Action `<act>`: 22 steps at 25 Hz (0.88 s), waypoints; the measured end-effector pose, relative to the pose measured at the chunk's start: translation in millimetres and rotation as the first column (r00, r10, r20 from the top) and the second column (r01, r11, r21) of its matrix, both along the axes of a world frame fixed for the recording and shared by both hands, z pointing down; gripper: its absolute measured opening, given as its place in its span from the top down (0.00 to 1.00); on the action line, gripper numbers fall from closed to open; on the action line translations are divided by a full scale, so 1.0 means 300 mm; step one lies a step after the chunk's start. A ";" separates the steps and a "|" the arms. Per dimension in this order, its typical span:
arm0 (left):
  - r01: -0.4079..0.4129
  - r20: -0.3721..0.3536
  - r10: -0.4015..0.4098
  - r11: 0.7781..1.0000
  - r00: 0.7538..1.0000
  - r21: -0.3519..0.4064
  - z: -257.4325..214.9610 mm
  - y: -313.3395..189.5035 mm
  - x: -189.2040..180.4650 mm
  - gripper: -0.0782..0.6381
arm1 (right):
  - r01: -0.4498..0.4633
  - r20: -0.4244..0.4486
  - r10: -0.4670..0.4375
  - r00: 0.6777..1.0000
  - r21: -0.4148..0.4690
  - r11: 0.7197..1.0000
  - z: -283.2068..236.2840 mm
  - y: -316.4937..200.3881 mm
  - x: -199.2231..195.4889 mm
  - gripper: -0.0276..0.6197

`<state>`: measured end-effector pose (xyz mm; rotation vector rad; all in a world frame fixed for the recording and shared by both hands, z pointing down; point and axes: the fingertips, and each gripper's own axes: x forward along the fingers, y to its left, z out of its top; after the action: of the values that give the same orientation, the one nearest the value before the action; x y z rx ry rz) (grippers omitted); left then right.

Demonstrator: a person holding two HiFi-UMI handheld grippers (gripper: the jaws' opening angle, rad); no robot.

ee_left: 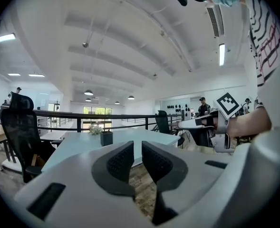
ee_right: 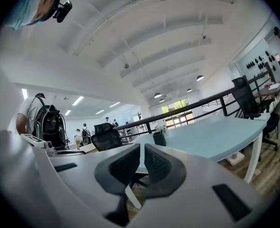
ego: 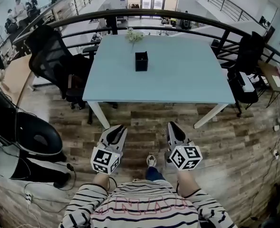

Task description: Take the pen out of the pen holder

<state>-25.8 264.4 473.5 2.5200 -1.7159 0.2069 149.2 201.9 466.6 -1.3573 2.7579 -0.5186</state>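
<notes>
Left tool (ego: 116, 128) and right tool (ego: 173, 126) are closed, empty. We have not started; next we walk to the pen holder (ego: 141, 61) on the worktop (ego: 187, 77).

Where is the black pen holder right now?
In the head view, the black pen holder stands on the light blue table, a little left of its middle and toward the far edge, just in front of the small flowers.

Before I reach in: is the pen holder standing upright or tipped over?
Upright. The pen holder stands on its base on the table, sides vertical in every view.
</notes>
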 end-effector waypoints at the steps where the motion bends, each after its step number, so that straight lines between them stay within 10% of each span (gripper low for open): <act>1: 0.003 -0.001 -0.003 1.000 1.000 -0.009 0.008 -0.028 -0.002 0.85 | 0.005 -0.005 -0.005 1.000 -0.005 1.000 0.012 -0.032 -0.002 0.91; 6: 0.013 -0.001 -0.013 0.999 1.000 -0.037 0.033 -0.200 -0.001 0.67 | 0.034 -0.018 -0.035 0.999 -0.035 0.999 0.054 -0.209 -0.004 0.81; 22: 0.149 0.029 -0.148 0.987 0.989 -0.063 0.056 -0.641 -0.009 0.67 | 0.189 0.003 -0.189 0.982 -0.061 0.980 0.071 -0.713 -0.018 0.71</act>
<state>-28.6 72.1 490.1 2.3417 -1.8643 0.2791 143.6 -11.9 487.8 -1.1119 2.9135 -0.6131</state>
